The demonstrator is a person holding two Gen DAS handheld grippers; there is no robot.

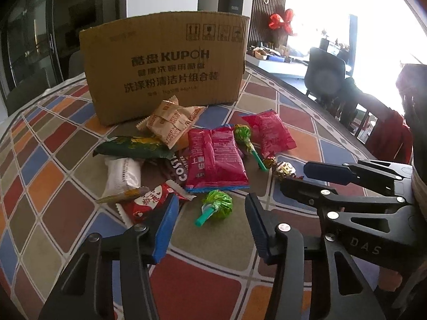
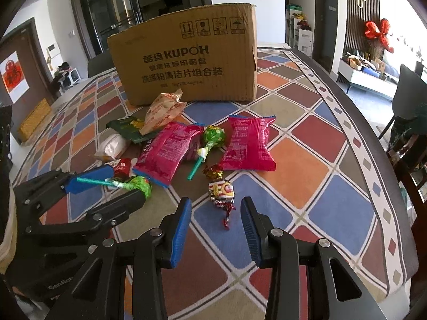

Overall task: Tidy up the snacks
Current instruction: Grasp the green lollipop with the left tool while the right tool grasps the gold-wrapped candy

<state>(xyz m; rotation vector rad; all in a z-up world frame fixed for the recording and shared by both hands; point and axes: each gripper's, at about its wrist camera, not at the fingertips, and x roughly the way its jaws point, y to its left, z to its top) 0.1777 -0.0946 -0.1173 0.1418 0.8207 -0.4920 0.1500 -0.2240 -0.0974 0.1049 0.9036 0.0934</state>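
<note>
Our left claw (image 1: pixel 210 218) gapes wide around a green lollipop (image 1: pixel 216 204) on the bench (image 1: pixel 213 280); our right claw (image 2: pixel 216 217) gapes wide around a wrapped candy (image 2: pixel 222 190). We should lower both squarely, pinch the middles, then carry them to the cardboard box (image 1: pixel 165 64) behind the snack pile.

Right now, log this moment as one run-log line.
left gripper: open, around green lollipop | right gripper: open, nearing wrapped candy | snacks loose on table | cardboard box behind
</note>
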